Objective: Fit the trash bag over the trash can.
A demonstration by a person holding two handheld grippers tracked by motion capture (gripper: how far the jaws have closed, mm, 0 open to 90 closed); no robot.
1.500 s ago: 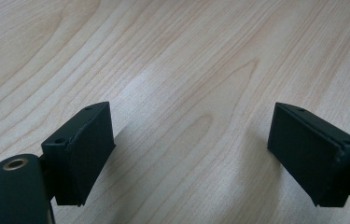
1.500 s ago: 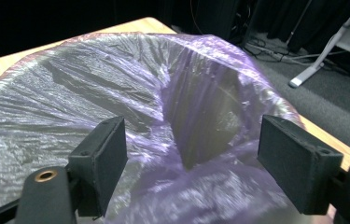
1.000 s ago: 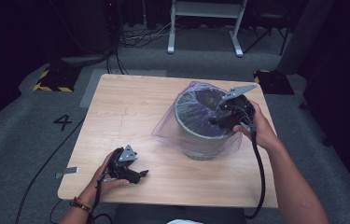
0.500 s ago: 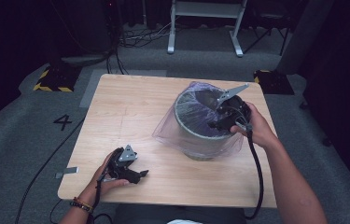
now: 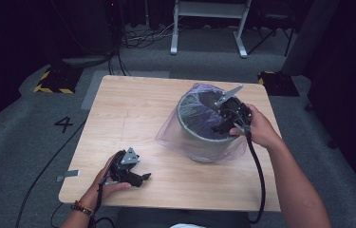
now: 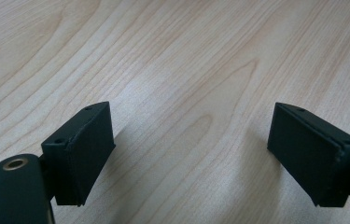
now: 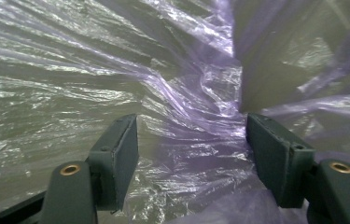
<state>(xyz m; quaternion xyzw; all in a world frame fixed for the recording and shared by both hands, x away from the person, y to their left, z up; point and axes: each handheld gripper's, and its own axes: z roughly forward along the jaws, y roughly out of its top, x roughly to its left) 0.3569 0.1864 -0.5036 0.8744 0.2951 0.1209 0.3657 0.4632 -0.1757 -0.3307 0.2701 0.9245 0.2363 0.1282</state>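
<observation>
Nearest you, your left tongs (image 5: 140, 178) rest released on the desk (image 5: 133, 109), nothing between the jaws. Farther off, your right tongs (image 5: 219, 127) sit at the near rim of the grey bin (image 5: 199, 137) at the desk's right middle; their jaws have just been closing around a fold of the purple liner bag (image 7: 200, 116), pads not yet pressing. Likely you're about to pinch the liner to seat it.

Black numeral "4" (image 5: 64, 124) on the grey floor (image 5: 19, 142) left of the bench (image 5: 133, 109), yellow-and-black hazard stripes (image 5: 50, 89) on a floor plate beyond it, no other legible text
</observation>
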